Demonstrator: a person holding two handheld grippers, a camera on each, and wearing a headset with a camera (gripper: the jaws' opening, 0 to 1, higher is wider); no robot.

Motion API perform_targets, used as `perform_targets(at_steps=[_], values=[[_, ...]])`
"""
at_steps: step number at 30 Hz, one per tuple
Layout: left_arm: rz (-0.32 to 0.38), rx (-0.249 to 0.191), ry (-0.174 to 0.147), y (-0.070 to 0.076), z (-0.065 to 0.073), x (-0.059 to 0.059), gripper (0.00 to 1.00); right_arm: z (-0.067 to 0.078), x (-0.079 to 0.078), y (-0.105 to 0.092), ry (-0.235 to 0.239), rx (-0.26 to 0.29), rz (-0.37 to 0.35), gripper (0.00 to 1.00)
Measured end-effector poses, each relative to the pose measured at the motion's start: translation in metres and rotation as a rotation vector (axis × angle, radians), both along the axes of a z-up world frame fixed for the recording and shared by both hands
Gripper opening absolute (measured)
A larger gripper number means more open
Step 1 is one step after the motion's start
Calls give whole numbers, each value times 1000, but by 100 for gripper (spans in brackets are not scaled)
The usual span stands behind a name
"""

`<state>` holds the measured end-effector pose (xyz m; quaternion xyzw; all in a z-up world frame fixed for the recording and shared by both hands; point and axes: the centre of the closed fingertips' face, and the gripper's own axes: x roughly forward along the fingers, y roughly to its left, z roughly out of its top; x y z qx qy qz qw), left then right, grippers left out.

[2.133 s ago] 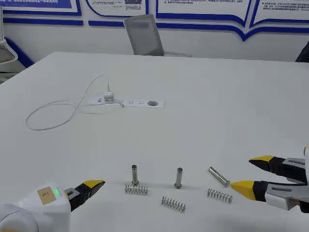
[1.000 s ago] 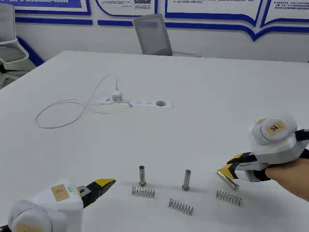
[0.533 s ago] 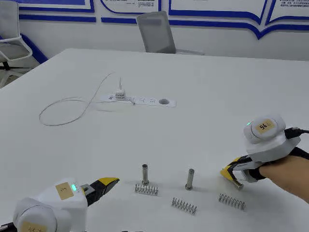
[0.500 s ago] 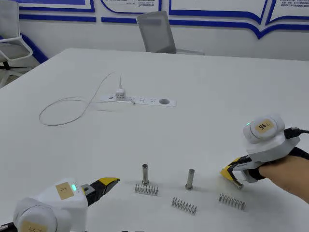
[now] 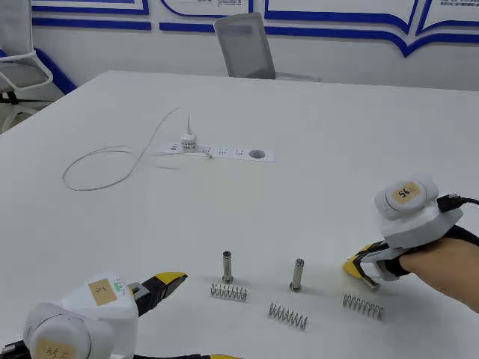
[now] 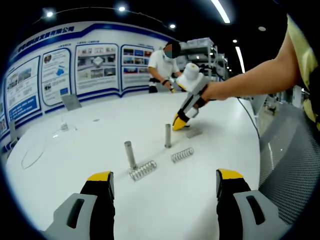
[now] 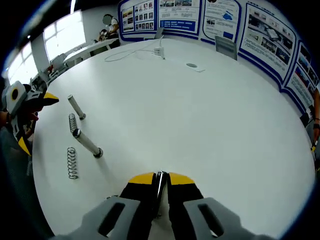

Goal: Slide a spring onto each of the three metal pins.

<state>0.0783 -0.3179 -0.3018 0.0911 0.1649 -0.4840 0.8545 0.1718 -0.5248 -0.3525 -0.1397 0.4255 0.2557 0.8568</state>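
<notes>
Three short steel pins and three coiled wire springs sit near my edge of the white table (image 5: 337, 187), and no spring is on a pin, so all three threadings are left to do. The left steel pin (image 5: 227, 265) stands upright on its flat head with the left coiled spring (image 5: 229, 292) lying on its side just in front of it. The middle steel pin (image 5: 297, 274) also stands upright, with the middle coiled spring (image 5: 288, 316) lying near its base. The third steel pin (image 5: 367, 281) is pinched between the yellow-tipped jaws of my right gripper (image 7: 161, 177), which are pressed almost together on it. It is low over the table, and I cannot tell whether it has left the surface. The right coiled spring (image 5: 363, 306) lies just beside it. I judge this the start of the first threading. My left gripper (image 6: 165, 175) hovers near the left pin with its jaws spread wide and nothing between them. Well beyond the parts lie a white power strip (image 5: 221, 154) with a looping cable and a grey office chair (image 5: 243, 45).
</notes>
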Motion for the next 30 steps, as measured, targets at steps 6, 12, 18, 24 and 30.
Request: perform_targets(at_steps=[6, 12, 18, 24, 30], values=[[-2, 2, 0, -1, -1, 0, 85, -1, 2, -2, 40, 22, -38, 10], [-2, 1, 2, -1, -1, 0, 85, -1, 0, -2, 63, 27, -59, 9], [-2, 2, -1, -1, -1, 1, 84, -1, 0, -2, 39, 28, -66, 9], [5, 0, -2, 1, 0, 2, 84, 11, -2, 1, 1, 22, -54, 9], [0, -3, -3, -1, -1, 2, 83, 24, -8, 3, -30, 21, -37, 9]])
